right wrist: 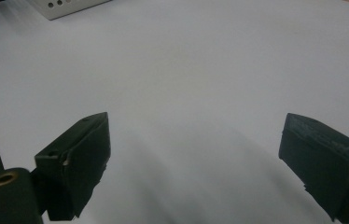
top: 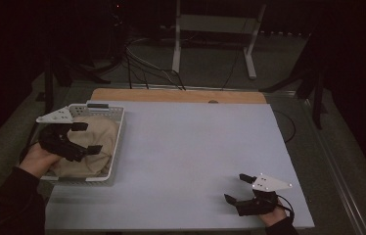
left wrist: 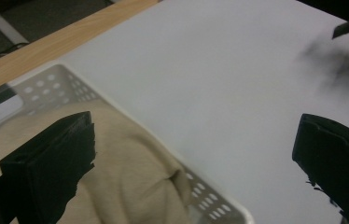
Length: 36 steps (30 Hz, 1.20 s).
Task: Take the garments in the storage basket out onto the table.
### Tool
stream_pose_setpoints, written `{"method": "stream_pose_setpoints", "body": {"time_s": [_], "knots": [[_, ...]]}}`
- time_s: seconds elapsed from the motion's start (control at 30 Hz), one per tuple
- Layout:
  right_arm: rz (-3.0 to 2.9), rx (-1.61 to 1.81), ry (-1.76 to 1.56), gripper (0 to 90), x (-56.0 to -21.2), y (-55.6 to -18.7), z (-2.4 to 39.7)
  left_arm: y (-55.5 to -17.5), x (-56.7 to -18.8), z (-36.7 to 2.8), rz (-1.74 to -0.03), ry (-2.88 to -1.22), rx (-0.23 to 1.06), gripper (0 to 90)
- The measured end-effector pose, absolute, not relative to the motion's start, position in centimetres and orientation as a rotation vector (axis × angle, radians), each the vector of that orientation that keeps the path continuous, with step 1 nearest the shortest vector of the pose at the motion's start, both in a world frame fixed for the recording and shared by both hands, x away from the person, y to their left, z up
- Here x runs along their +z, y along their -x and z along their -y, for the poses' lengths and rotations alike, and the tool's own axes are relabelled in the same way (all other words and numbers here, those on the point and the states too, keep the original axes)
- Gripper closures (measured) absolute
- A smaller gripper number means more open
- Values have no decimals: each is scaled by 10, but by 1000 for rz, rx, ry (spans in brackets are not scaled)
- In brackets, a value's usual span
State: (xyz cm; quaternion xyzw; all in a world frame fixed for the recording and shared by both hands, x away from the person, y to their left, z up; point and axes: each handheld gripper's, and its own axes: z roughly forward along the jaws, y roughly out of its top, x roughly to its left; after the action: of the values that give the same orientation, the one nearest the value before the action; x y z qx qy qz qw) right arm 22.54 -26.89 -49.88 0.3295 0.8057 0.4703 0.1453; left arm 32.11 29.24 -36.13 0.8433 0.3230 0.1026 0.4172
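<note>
Beige cloth (top: 90, 142) lay bunched in white basket (top: 117, 128) at counter (top: 186, 156) left. Left tongs (top: 84, 138) spread just above it, probably untouched; reach step. Next: lower, pinch fold. Right tongs (top: 237, 188) spread, idle.

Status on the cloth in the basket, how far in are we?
Early. Done: nothing yet looks moved; the beige cloth lies bunched inside the white basket. In hand: the left gripper hangs open over the cloth, gripping nothing. The right gripper waits open above the white tabletop. Left: probably grasping the cloth and lifting it out.
</note>
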Motion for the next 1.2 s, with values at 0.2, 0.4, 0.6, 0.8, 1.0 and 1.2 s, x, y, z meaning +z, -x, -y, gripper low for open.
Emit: {"method": "stream_pose_setpoints", "body": {"time_s": [0.2,0.4,0.6,0.8,1.0,1.2], "knots": [[-2326,1352,-951,91,-500,-226,269,-333,-369,-306,-897,-2089,278,1],[-2329,1352,-946,91,-500,-226,268,-342,-382,-317,-974,-2077,288,1],[-2333,1349,-945,91,-500,-226,268,-344,-396,-317,-1006,-2076,261,1],[-2340,1344,-943,91,-501,-225,268,-348,-415,-317,-1057,-2105,251,1],[-2343,1341,-940,91,-501,-225,268,-352,-430,-312,-1107,-2181,293,1],[-2341,1344,-942,91,-501,-225,268,-356,-447,-305,-1121,-2269,317,1]]}}
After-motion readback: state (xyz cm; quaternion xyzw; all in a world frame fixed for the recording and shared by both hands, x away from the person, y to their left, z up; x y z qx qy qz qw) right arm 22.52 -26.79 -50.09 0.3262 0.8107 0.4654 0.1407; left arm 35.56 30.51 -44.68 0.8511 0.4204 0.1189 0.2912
